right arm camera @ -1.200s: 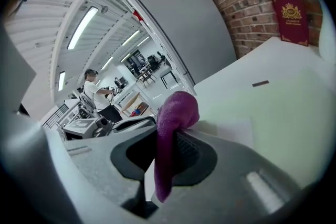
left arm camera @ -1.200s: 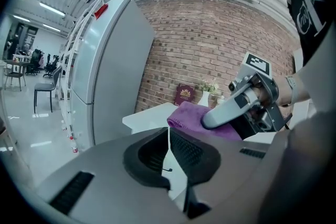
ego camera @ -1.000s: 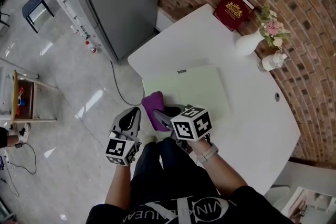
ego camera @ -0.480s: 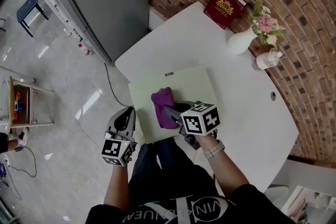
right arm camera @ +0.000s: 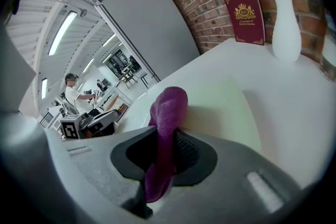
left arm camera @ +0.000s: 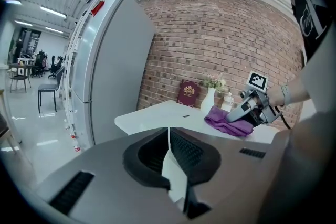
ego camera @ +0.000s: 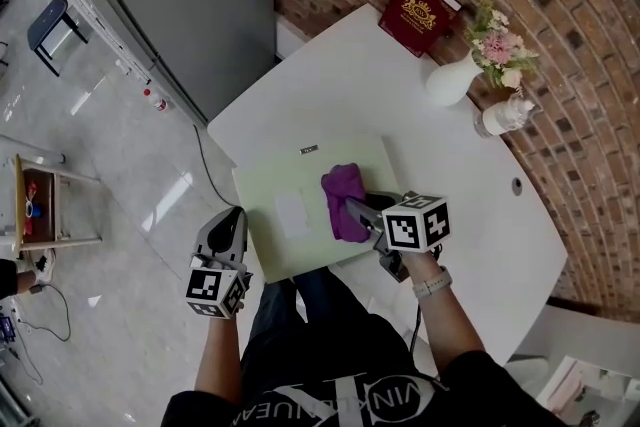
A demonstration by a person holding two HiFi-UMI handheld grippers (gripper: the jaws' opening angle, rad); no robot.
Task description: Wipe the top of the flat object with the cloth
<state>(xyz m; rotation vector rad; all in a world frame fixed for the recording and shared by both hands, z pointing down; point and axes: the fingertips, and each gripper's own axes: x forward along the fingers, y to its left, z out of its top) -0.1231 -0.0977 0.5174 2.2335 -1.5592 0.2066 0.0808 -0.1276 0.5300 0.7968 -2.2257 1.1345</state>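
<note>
1. Head view, looking steeply down: a pale-green flat board point(ego camera: 268, 200) lies on a white counter point(ego camera: 480, 205). The board's near edge is just beside the person.
2. A purple cloth point(ego camera: 343, 191) sits bunched on the board top, right of the board's centre.
3. The right gripper point(ego camera: 353, 209) is clenched on the cloth. Its own view shows fabric pinched between both jaws, w/ a rounded wad sticking out ahead of the tips, over the board.
4. The left gripper point(ego camera: 232, 217) is clenched shut w/ nothing in it. It's held off the board's left edge, above the floor point(ego camera: 120, 175), not touching the board.
5. Step in hand, as I judge it: a wiping stroke across the board top.
6. To do it well:
   - Press the wad down so fabric, not jaw tips, meets the board.
   - Use straight, overlapping passes from one board edge to the other.
   - Ease off near the board's rim so the cloth doesn't slip over it.
7. The board looks thin & is unheld, so it may slide. The free left gripper could pin the board's left edge.
</note>
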